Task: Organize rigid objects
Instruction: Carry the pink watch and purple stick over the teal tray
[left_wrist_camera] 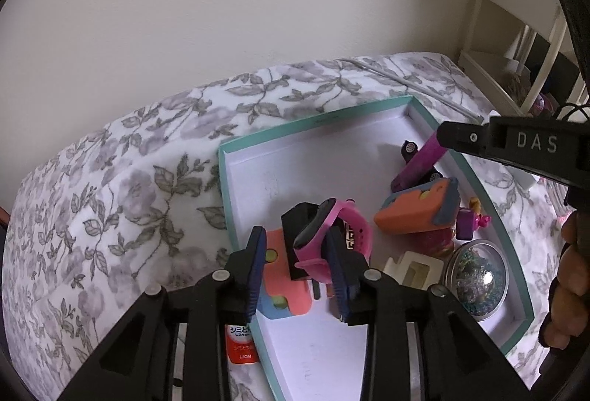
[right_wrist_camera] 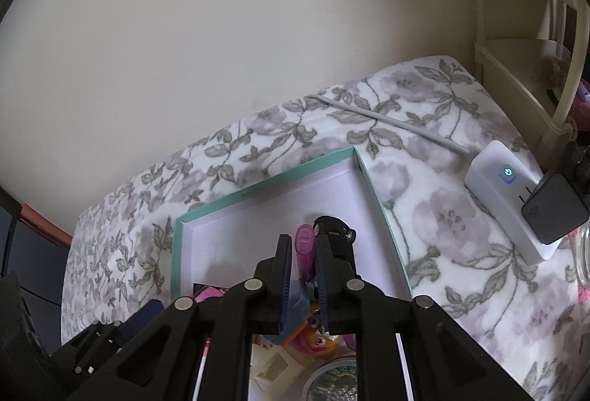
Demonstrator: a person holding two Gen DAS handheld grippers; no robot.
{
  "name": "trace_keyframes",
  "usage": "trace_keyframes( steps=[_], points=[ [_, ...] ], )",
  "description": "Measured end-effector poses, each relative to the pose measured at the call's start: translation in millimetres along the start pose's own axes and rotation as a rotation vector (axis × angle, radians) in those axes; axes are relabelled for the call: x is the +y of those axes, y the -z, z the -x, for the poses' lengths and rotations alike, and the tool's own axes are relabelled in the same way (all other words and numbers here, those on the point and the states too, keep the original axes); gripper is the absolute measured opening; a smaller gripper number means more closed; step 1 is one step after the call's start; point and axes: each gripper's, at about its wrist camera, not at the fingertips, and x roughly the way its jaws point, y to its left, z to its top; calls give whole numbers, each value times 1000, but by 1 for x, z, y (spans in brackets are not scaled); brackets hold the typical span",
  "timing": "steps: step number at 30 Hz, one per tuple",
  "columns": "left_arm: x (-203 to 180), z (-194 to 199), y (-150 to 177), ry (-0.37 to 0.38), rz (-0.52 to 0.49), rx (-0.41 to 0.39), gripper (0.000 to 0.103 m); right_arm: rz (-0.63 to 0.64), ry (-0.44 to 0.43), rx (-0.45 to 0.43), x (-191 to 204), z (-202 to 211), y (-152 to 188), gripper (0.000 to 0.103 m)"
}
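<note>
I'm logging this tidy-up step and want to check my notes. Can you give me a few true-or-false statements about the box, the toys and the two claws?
1. The pink watch is inside the teal-rimmed box. True.
2. The right claw is empty. False: it is shut on the purple stick.
3. The box sits on a bare wooden table. False: it rests on a floral blanket.
4. A round glittery dome lies in the box. True.
5. The left claw stands open. True: its pads are apart, not pressing on the watch.
</note>
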Motion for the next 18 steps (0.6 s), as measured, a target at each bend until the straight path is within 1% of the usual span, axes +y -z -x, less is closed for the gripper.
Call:
trace_keyframes(
  steps=[3, 5, 7, 12, 14, 17, 18],
  points=[
    [4, 0, -1, 3, 13, 3, 37, 2, 20, 3, -1, 0, -1, 16],
    [6, 2, -2, -1, 20, -1, 40, 8, 44, 5, -1, -1, -1, 22],
    [9, 4, -3, -1, 30, -6, 43, 14, 70, 7, -1, -2, 0, 25],
    [17, 8, -6, -4, 57, -17, 45, 9, 88, 8, -4, -2, 0, 31],
    [23, 8, -7, -7, 76, -17, 46, 12, 102, 3, -3, 0, -1, 37],
    [33, 8, -8, -22, 114, -12, 50, 24, 114, -14, 1, 5, -2, 40],
    [38, 7, -8, -29, 131, -9, 53, 27, 112, -18, 2, 7, -2, 40]
  ],
)
